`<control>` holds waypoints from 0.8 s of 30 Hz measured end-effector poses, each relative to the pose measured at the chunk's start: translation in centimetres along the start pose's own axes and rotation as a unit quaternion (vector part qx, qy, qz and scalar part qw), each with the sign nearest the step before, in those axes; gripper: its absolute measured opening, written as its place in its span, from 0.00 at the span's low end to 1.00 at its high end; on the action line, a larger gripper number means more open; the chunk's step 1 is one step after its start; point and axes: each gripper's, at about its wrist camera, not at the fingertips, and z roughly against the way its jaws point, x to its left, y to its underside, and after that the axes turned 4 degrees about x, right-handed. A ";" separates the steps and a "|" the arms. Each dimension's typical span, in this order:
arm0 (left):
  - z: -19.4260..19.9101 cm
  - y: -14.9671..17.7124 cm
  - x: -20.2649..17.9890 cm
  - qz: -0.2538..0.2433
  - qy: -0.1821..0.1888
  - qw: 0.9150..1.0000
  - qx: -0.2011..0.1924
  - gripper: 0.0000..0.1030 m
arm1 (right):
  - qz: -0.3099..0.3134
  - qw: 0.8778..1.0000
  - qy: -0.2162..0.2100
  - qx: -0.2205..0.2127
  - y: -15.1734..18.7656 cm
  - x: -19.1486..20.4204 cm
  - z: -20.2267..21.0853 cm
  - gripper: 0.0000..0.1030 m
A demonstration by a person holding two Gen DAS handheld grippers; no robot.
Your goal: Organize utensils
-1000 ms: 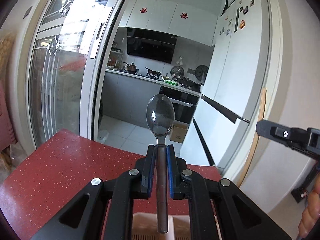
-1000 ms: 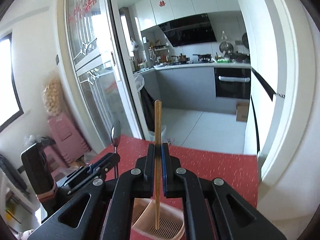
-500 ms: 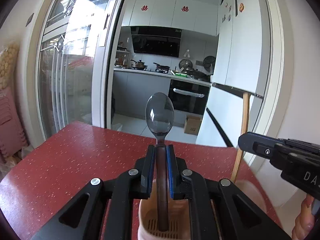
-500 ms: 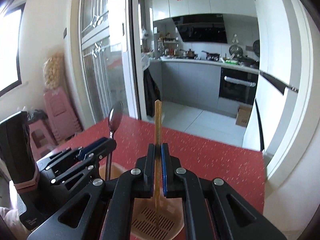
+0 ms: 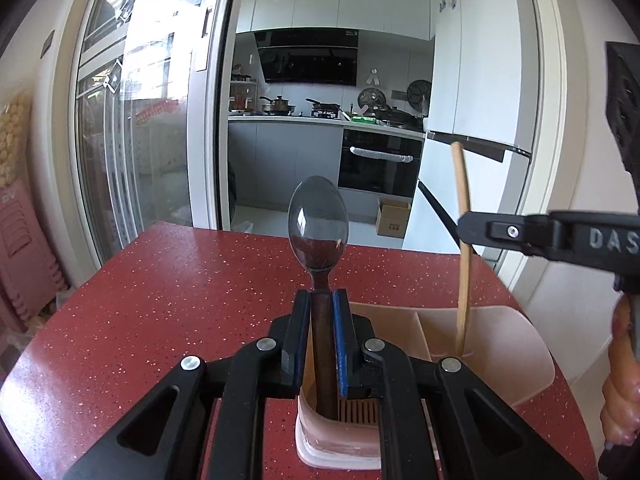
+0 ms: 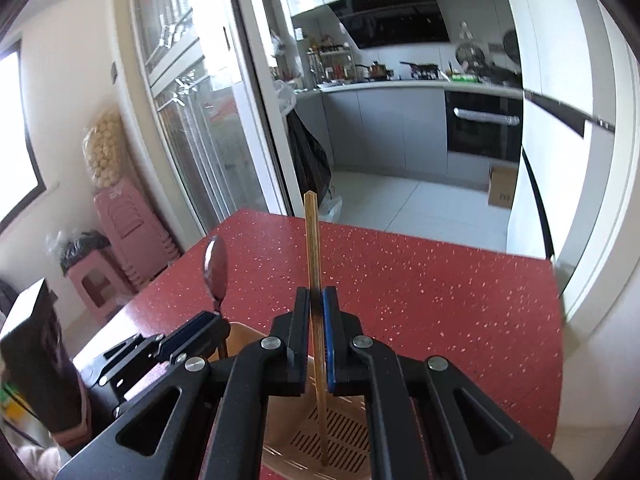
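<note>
left gripper (image 5: 322, 336) clamps a dark-handled metal spoon (image 5: 319, 220) upright over the pink slotted plastic caddy (image 5: 500, 344); right gripper (image 6: 316, 336) pinches a wooden chopstick (image 6: 312, 248) at its three o'clock. letting go tilted could tip either out.

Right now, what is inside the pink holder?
The holder has the spoon handle in one compartment and the chopstick in the other, over slotted floors. The claws hide the rest.

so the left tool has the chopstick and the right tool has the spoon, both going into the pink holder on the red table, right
Swapped. The left wrist view shows the left tool shut on the spoon; the right wrist view shows the right tool shut on the chopstick. Both do reach into the pink holder on the red table.
</note>
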 end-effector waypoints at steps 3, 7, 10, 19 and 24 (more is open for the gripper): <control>0.4 0.1 -0.1 0.001 -0.003 1.000 -0.003 0.40 | 0.003 1.000 -0.011 0.012 0.0 0.0 -0.5 0.07; 0.3 0.2 -0.1 0.001 -0.004 1.000 0.004 0.40 | 0.006 1.000 -0.018 0.018 0.1 0.3 -0.7 0.43; 0.6 0.1 0.0 0.001 -0.007 1.000 0.010 0.40 | 0.002 1.000 -0.017 0.014 0.4 0.6 -0.1 0.44; 4.8 -0.2 1.4 0.012 -0.006 1.000 -0.008 0.94 | -0.029 0.999 -0.001 0.020 1.8 -0.2 3.5 0.59; 8.1 0.9 3.5 0.031 -0.016 0.999 -0.010 1.00 | -0.058 0.998 -0.019 0.029 4.0 -0.1 6.6 0.73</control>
